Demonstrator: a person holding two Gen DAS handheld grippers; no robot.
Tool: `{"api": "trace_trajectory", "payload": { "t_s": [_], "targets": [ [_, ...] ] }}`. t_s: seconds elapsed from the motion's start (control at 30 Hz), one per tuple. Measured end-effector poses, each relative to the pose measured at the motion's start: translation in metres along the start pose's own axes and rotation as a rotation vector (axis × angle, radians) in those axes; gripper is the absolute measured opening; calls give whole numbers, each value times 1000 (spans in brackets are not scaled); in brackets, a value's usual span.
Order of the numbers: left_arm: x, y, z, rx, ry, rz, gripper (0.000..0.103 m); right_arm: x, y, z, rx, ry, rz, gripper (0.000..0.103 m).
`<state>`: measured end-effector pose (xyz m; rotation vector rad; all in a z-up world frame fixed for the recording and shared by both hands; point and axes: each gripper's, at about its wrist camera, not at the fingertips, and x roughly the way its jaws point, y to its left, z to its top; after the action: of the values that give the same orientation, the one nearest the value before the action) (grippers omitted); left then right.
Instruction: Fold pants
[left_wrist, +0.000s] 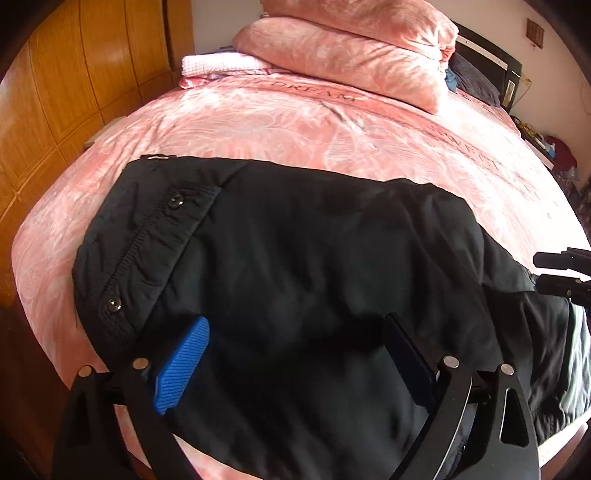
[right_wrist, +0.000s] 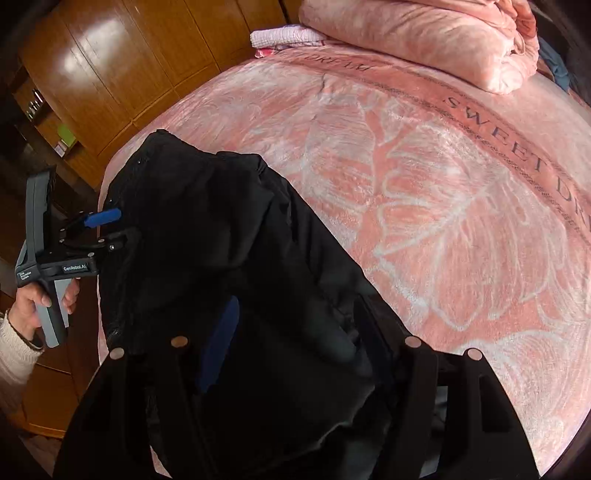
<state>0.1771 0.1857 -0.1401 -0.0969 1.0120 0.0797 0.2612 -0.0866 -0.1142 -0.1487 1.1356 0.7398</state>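
Bedding filled everything ahead of both sets of jaws: a pink bed (left_wrist: 332, 125) under a printed blanket, with a folded quilt (left_wrist: 354, 48) far beyond the fingertips. Black pants (left_wrist: 314, 258) lay spread across the near edge of that bed, directly beneath and between my jaws, the waistband (left_wrist: 140, 251) with its two snap buttons just past my left gripper (left_wrist: 295, 354). That gripper's jaws stood wide apart, hovering over the cloth with nothing pinched. My right gripper (right_wrist: 295, 350) also had its jaws apart, over the darker leg end, though the shadow there hid whether the pads touched fabric. I judged the pants soft, padded and light, likely to sag and slide on the plush blanket, so I reckoned the firm places to take hold were the stitched waistband on the left and the leg hems on the right.
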Motion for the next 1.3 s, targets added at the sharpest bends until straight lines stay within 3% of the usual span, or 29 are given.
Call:
{"api": "trace_trajectory", "payload": {
  "t_s": [0.1, 0.27, 0.37, 0.43, 0.53, 0.63, 0.7, 0.87, 0.9, 0.93, 0.97, 1.0, 1.13, 1.3],
  "targets": [
    [9, 21, 3, -32, -7, -4, 100, 21, -2, 7, 5, 28, -2, 65],
    [14, 20, -2, 16, -42, 17, 100, 39, 16, 22, -69, 39, -20, 59],
    [15, 19, -3, 24, -59, 19, 100, 47, 33, 33, -143, 63, -23, 35],
    [13, 20, -4, 19, -63, 10, 100, 55, 43, 39, -194, 87, -73, 28],
    [12, 22, -3, 22, -62, 1, 100, 57, 47, 46, -218, 93, -78, 6],
    [15, 24, 0, 18, -66, -1, 100, 47, 41, 58, -185, 34, -109, 5],
    [20, 26, 5, 5, -66, 11, 100, 37, 35, 69, -138, -17, -80, 4],
    [29, 27, 12, -10, -44, 13, 100, 56, 35, 63, -174, 93, -100, 9],
    [29, 28, 11, -6, -46, 9, 100, 55, 37, 58, -183, 69, -120, 18],
    [29, 28, 10, 2, -46, 8, 100, 51, 35, 55, -174, 53, -126, 37],
    [28, 28, 8, 14, -45, 13, 100, 43, 32, 49, -154, 31, -112, 46],
    [26, 28, 7, 24, -43, 19, 100, 31, 30, 42, -144, -4, -99, 48],
    [14, 23, -1, 12, -17, 22, 99, -21, 17, -1, -84, -86, -147, 46],
    [-17, -5, -18, 7, -37, -70, 99, -85, -4, -89, 17, -106, -253, 46]
  ]
}}
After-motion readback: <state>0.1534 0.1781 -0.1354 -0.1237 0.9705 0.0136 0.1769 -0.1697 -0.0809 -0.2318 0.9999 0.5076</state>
